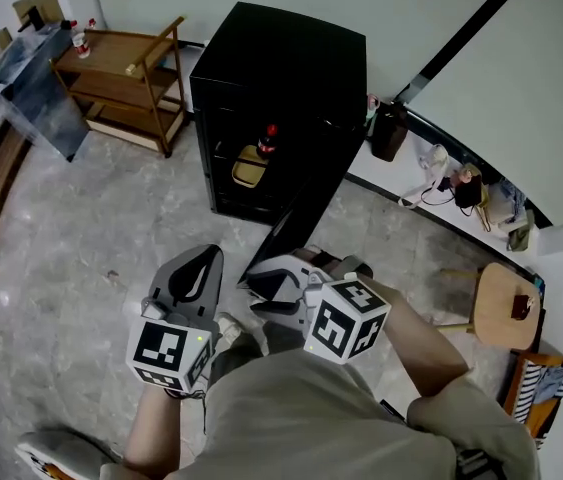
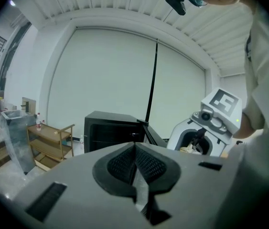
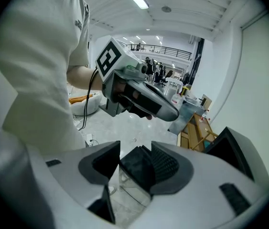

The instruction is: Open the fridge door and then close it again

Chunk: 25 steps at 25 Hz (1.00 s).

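The black mini fridge (image 1: 281,58) stands against the wall with its door (image 1: 296,223) swung open toward me. Inside are a dark bottle with a red cap (image 1: 268,140) and a yellow item (image 1: 249,168). My right gripper (image 1: 261,286) is at the door's free edge. In the right gripper view, my right gripper (image 3: 132,163) has its jaws closed on the door's dark edge (image 3: 139,168). My left gripper (image 1: 201,258) hangs to the left of the door, apart from it. The left gripper view shows my left gripper (image 2: 134,149) with its pads together and nothing in them.
A wooden shelf cart (image 1: 126,83) and a clear plastic bin (image 1: 31,78) stand left of the fridge. A dark bin (image 1: 389,130) and cables lie along the wall at right. A round wooden stool (image 1: 506,303) is near my right side. My shoes are below the grippers.
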### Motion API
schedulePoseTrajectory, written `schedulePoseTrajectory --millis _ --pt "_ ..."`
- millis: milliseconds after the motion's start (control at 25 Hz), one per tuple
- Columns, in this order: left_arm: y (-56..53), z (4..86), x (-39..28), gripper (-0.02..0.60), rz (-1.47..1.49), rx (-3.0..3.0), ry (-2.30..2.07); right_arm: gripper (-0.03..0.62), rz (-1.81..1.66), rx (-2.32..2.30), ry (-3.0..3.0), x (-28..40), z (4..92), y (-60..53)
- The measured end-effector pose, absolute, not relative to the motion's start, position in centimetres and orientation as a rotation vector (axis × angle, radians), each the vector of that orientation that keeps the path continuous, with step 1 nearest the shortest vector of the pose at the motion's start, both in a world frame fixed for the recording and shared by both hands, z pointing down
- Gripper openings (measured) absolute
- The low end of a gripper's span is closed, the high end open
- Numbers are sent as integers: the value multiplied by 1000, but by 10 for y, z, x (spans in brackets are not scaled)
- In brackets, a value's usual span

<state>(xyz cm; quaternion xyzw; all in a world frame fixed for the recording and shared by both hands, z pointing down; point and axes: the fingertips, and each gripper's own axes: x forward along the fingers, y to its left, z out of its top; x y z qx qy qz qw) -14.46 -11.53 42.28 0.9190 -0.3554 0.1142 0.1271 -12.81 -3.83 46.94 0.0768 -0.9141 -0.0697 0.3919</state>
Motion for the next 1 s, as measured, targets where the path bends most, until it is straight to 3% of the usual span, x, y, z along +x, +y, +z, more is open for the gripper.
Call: schedulePoseTrajectory --millis 320,1000 --pt "-105 428 -113 8 389 2732 -914 178 -153 196 -2334 -96 470 -9" --pt "-52 438 23 8 483 2877 -419 170 -71 502 -2343 2 471 41"
